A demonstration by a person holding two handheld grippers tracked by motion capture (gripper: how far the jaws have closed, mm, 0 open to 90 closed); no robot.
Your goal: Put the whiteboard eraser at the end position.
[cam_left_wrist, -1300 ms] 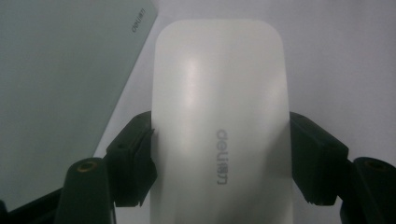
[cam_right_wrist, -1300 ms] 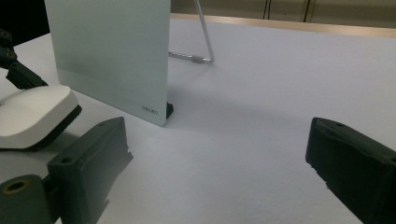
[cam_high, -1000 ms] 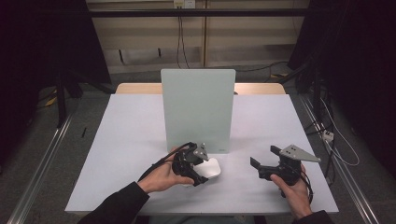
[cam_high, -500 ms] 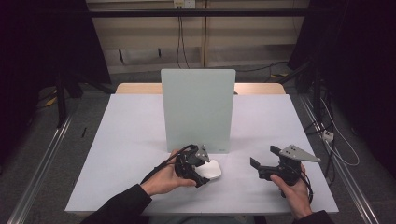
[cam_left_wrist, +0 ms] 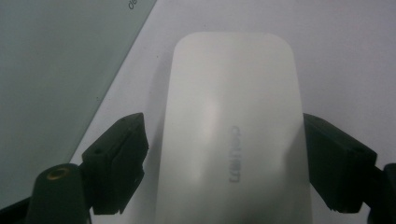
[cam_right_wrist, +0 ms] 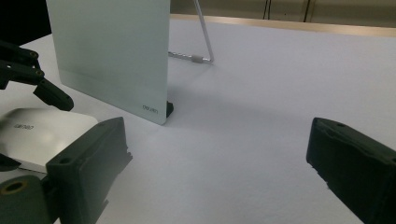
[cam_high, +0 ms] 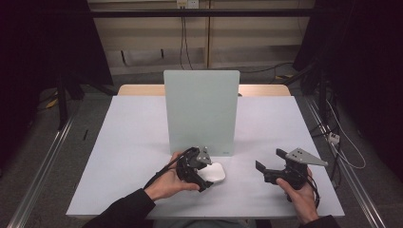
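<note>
A flat white rounded device (cam_high: pixel 214 173) lies on the table just in front of the upright pale green board (cam_high: pixel 202 111). My left gripper (cam_high: pixel 203 176) sits over its near end. In the left gripper view the device (cam_left_wrist: pixel 233 93) lies between the two jaws of this gripper (cam_left_wrist: pixel 224 135). The jaws have just been opening, and a thin gap shows at the left pad (cam_left_wrist: pixel 123 149). My right gripper (cam_high: pixel 268 159) is held low at the right, open with nothing between its jaws (cam_right_wrist: pixel 219 135). The right gripper view also shows the device (cam_right_wrist: pixel 42 133) and the left gripper (cam_right_wrist: pixel 32 79).
The board (cam_right_wrist: pixel 112 46) leans on a wire stand (cam_right_wrist: pixel 203 37) behind it, mid-table. The white table top (cam_high: pixel 133 137) stretches bare to the left and right of the board. A wooden edge (cam_high: pixel 138 89) runs along the far side. Cables lie on the floor at the right.
Both hands keep their places. The left gripper's jaws look slightly wider apart over the white device than before.
</note>
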